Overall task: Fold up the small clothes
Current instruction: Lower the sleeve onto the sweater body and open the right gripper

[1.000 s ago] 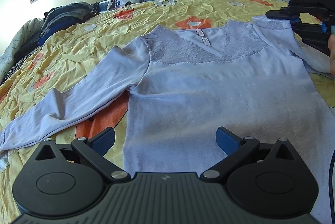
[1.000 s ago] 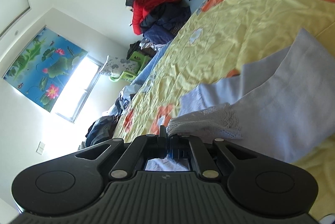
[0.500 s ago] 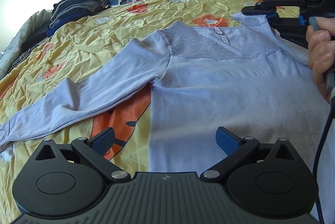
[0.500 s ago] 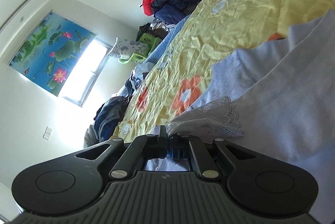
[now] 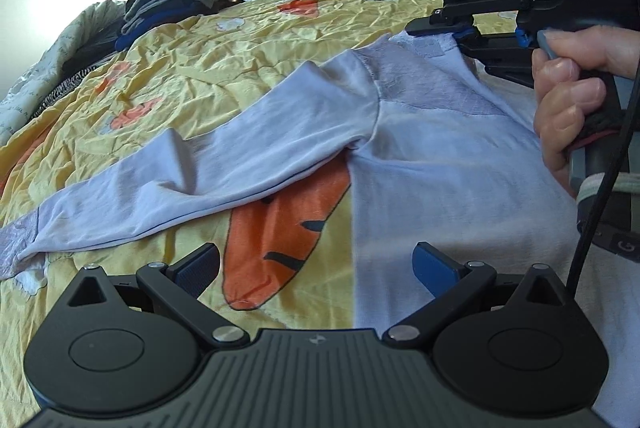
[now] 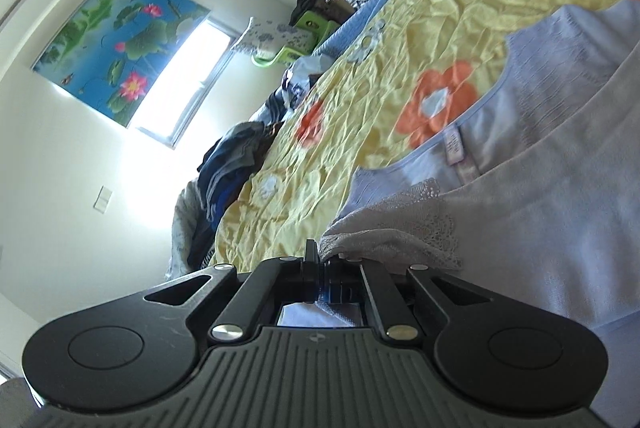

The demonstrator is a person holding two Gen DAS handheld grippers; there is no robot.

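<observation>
Now the right gripper (image 5: 460,28), clamping the lilac top's (image 5: 432,164) lace shoulder, is carrying it leftward (first fold); left gripper (image 5: 316,264) hovering wide open.

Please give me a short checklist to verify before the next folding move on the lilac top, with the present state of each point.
1. Right gripper shut on the lace cuff: ok.
2. Left gripper open and holding nothing: ok.
3. Lilac top lying flat on the yellow bedspread: not ok, its held side is lifted.
4. Left sleeve spread out sideways, not yet folded: ok.
5. Bottom hem of the top: cannot tell, out of view.
</observation>
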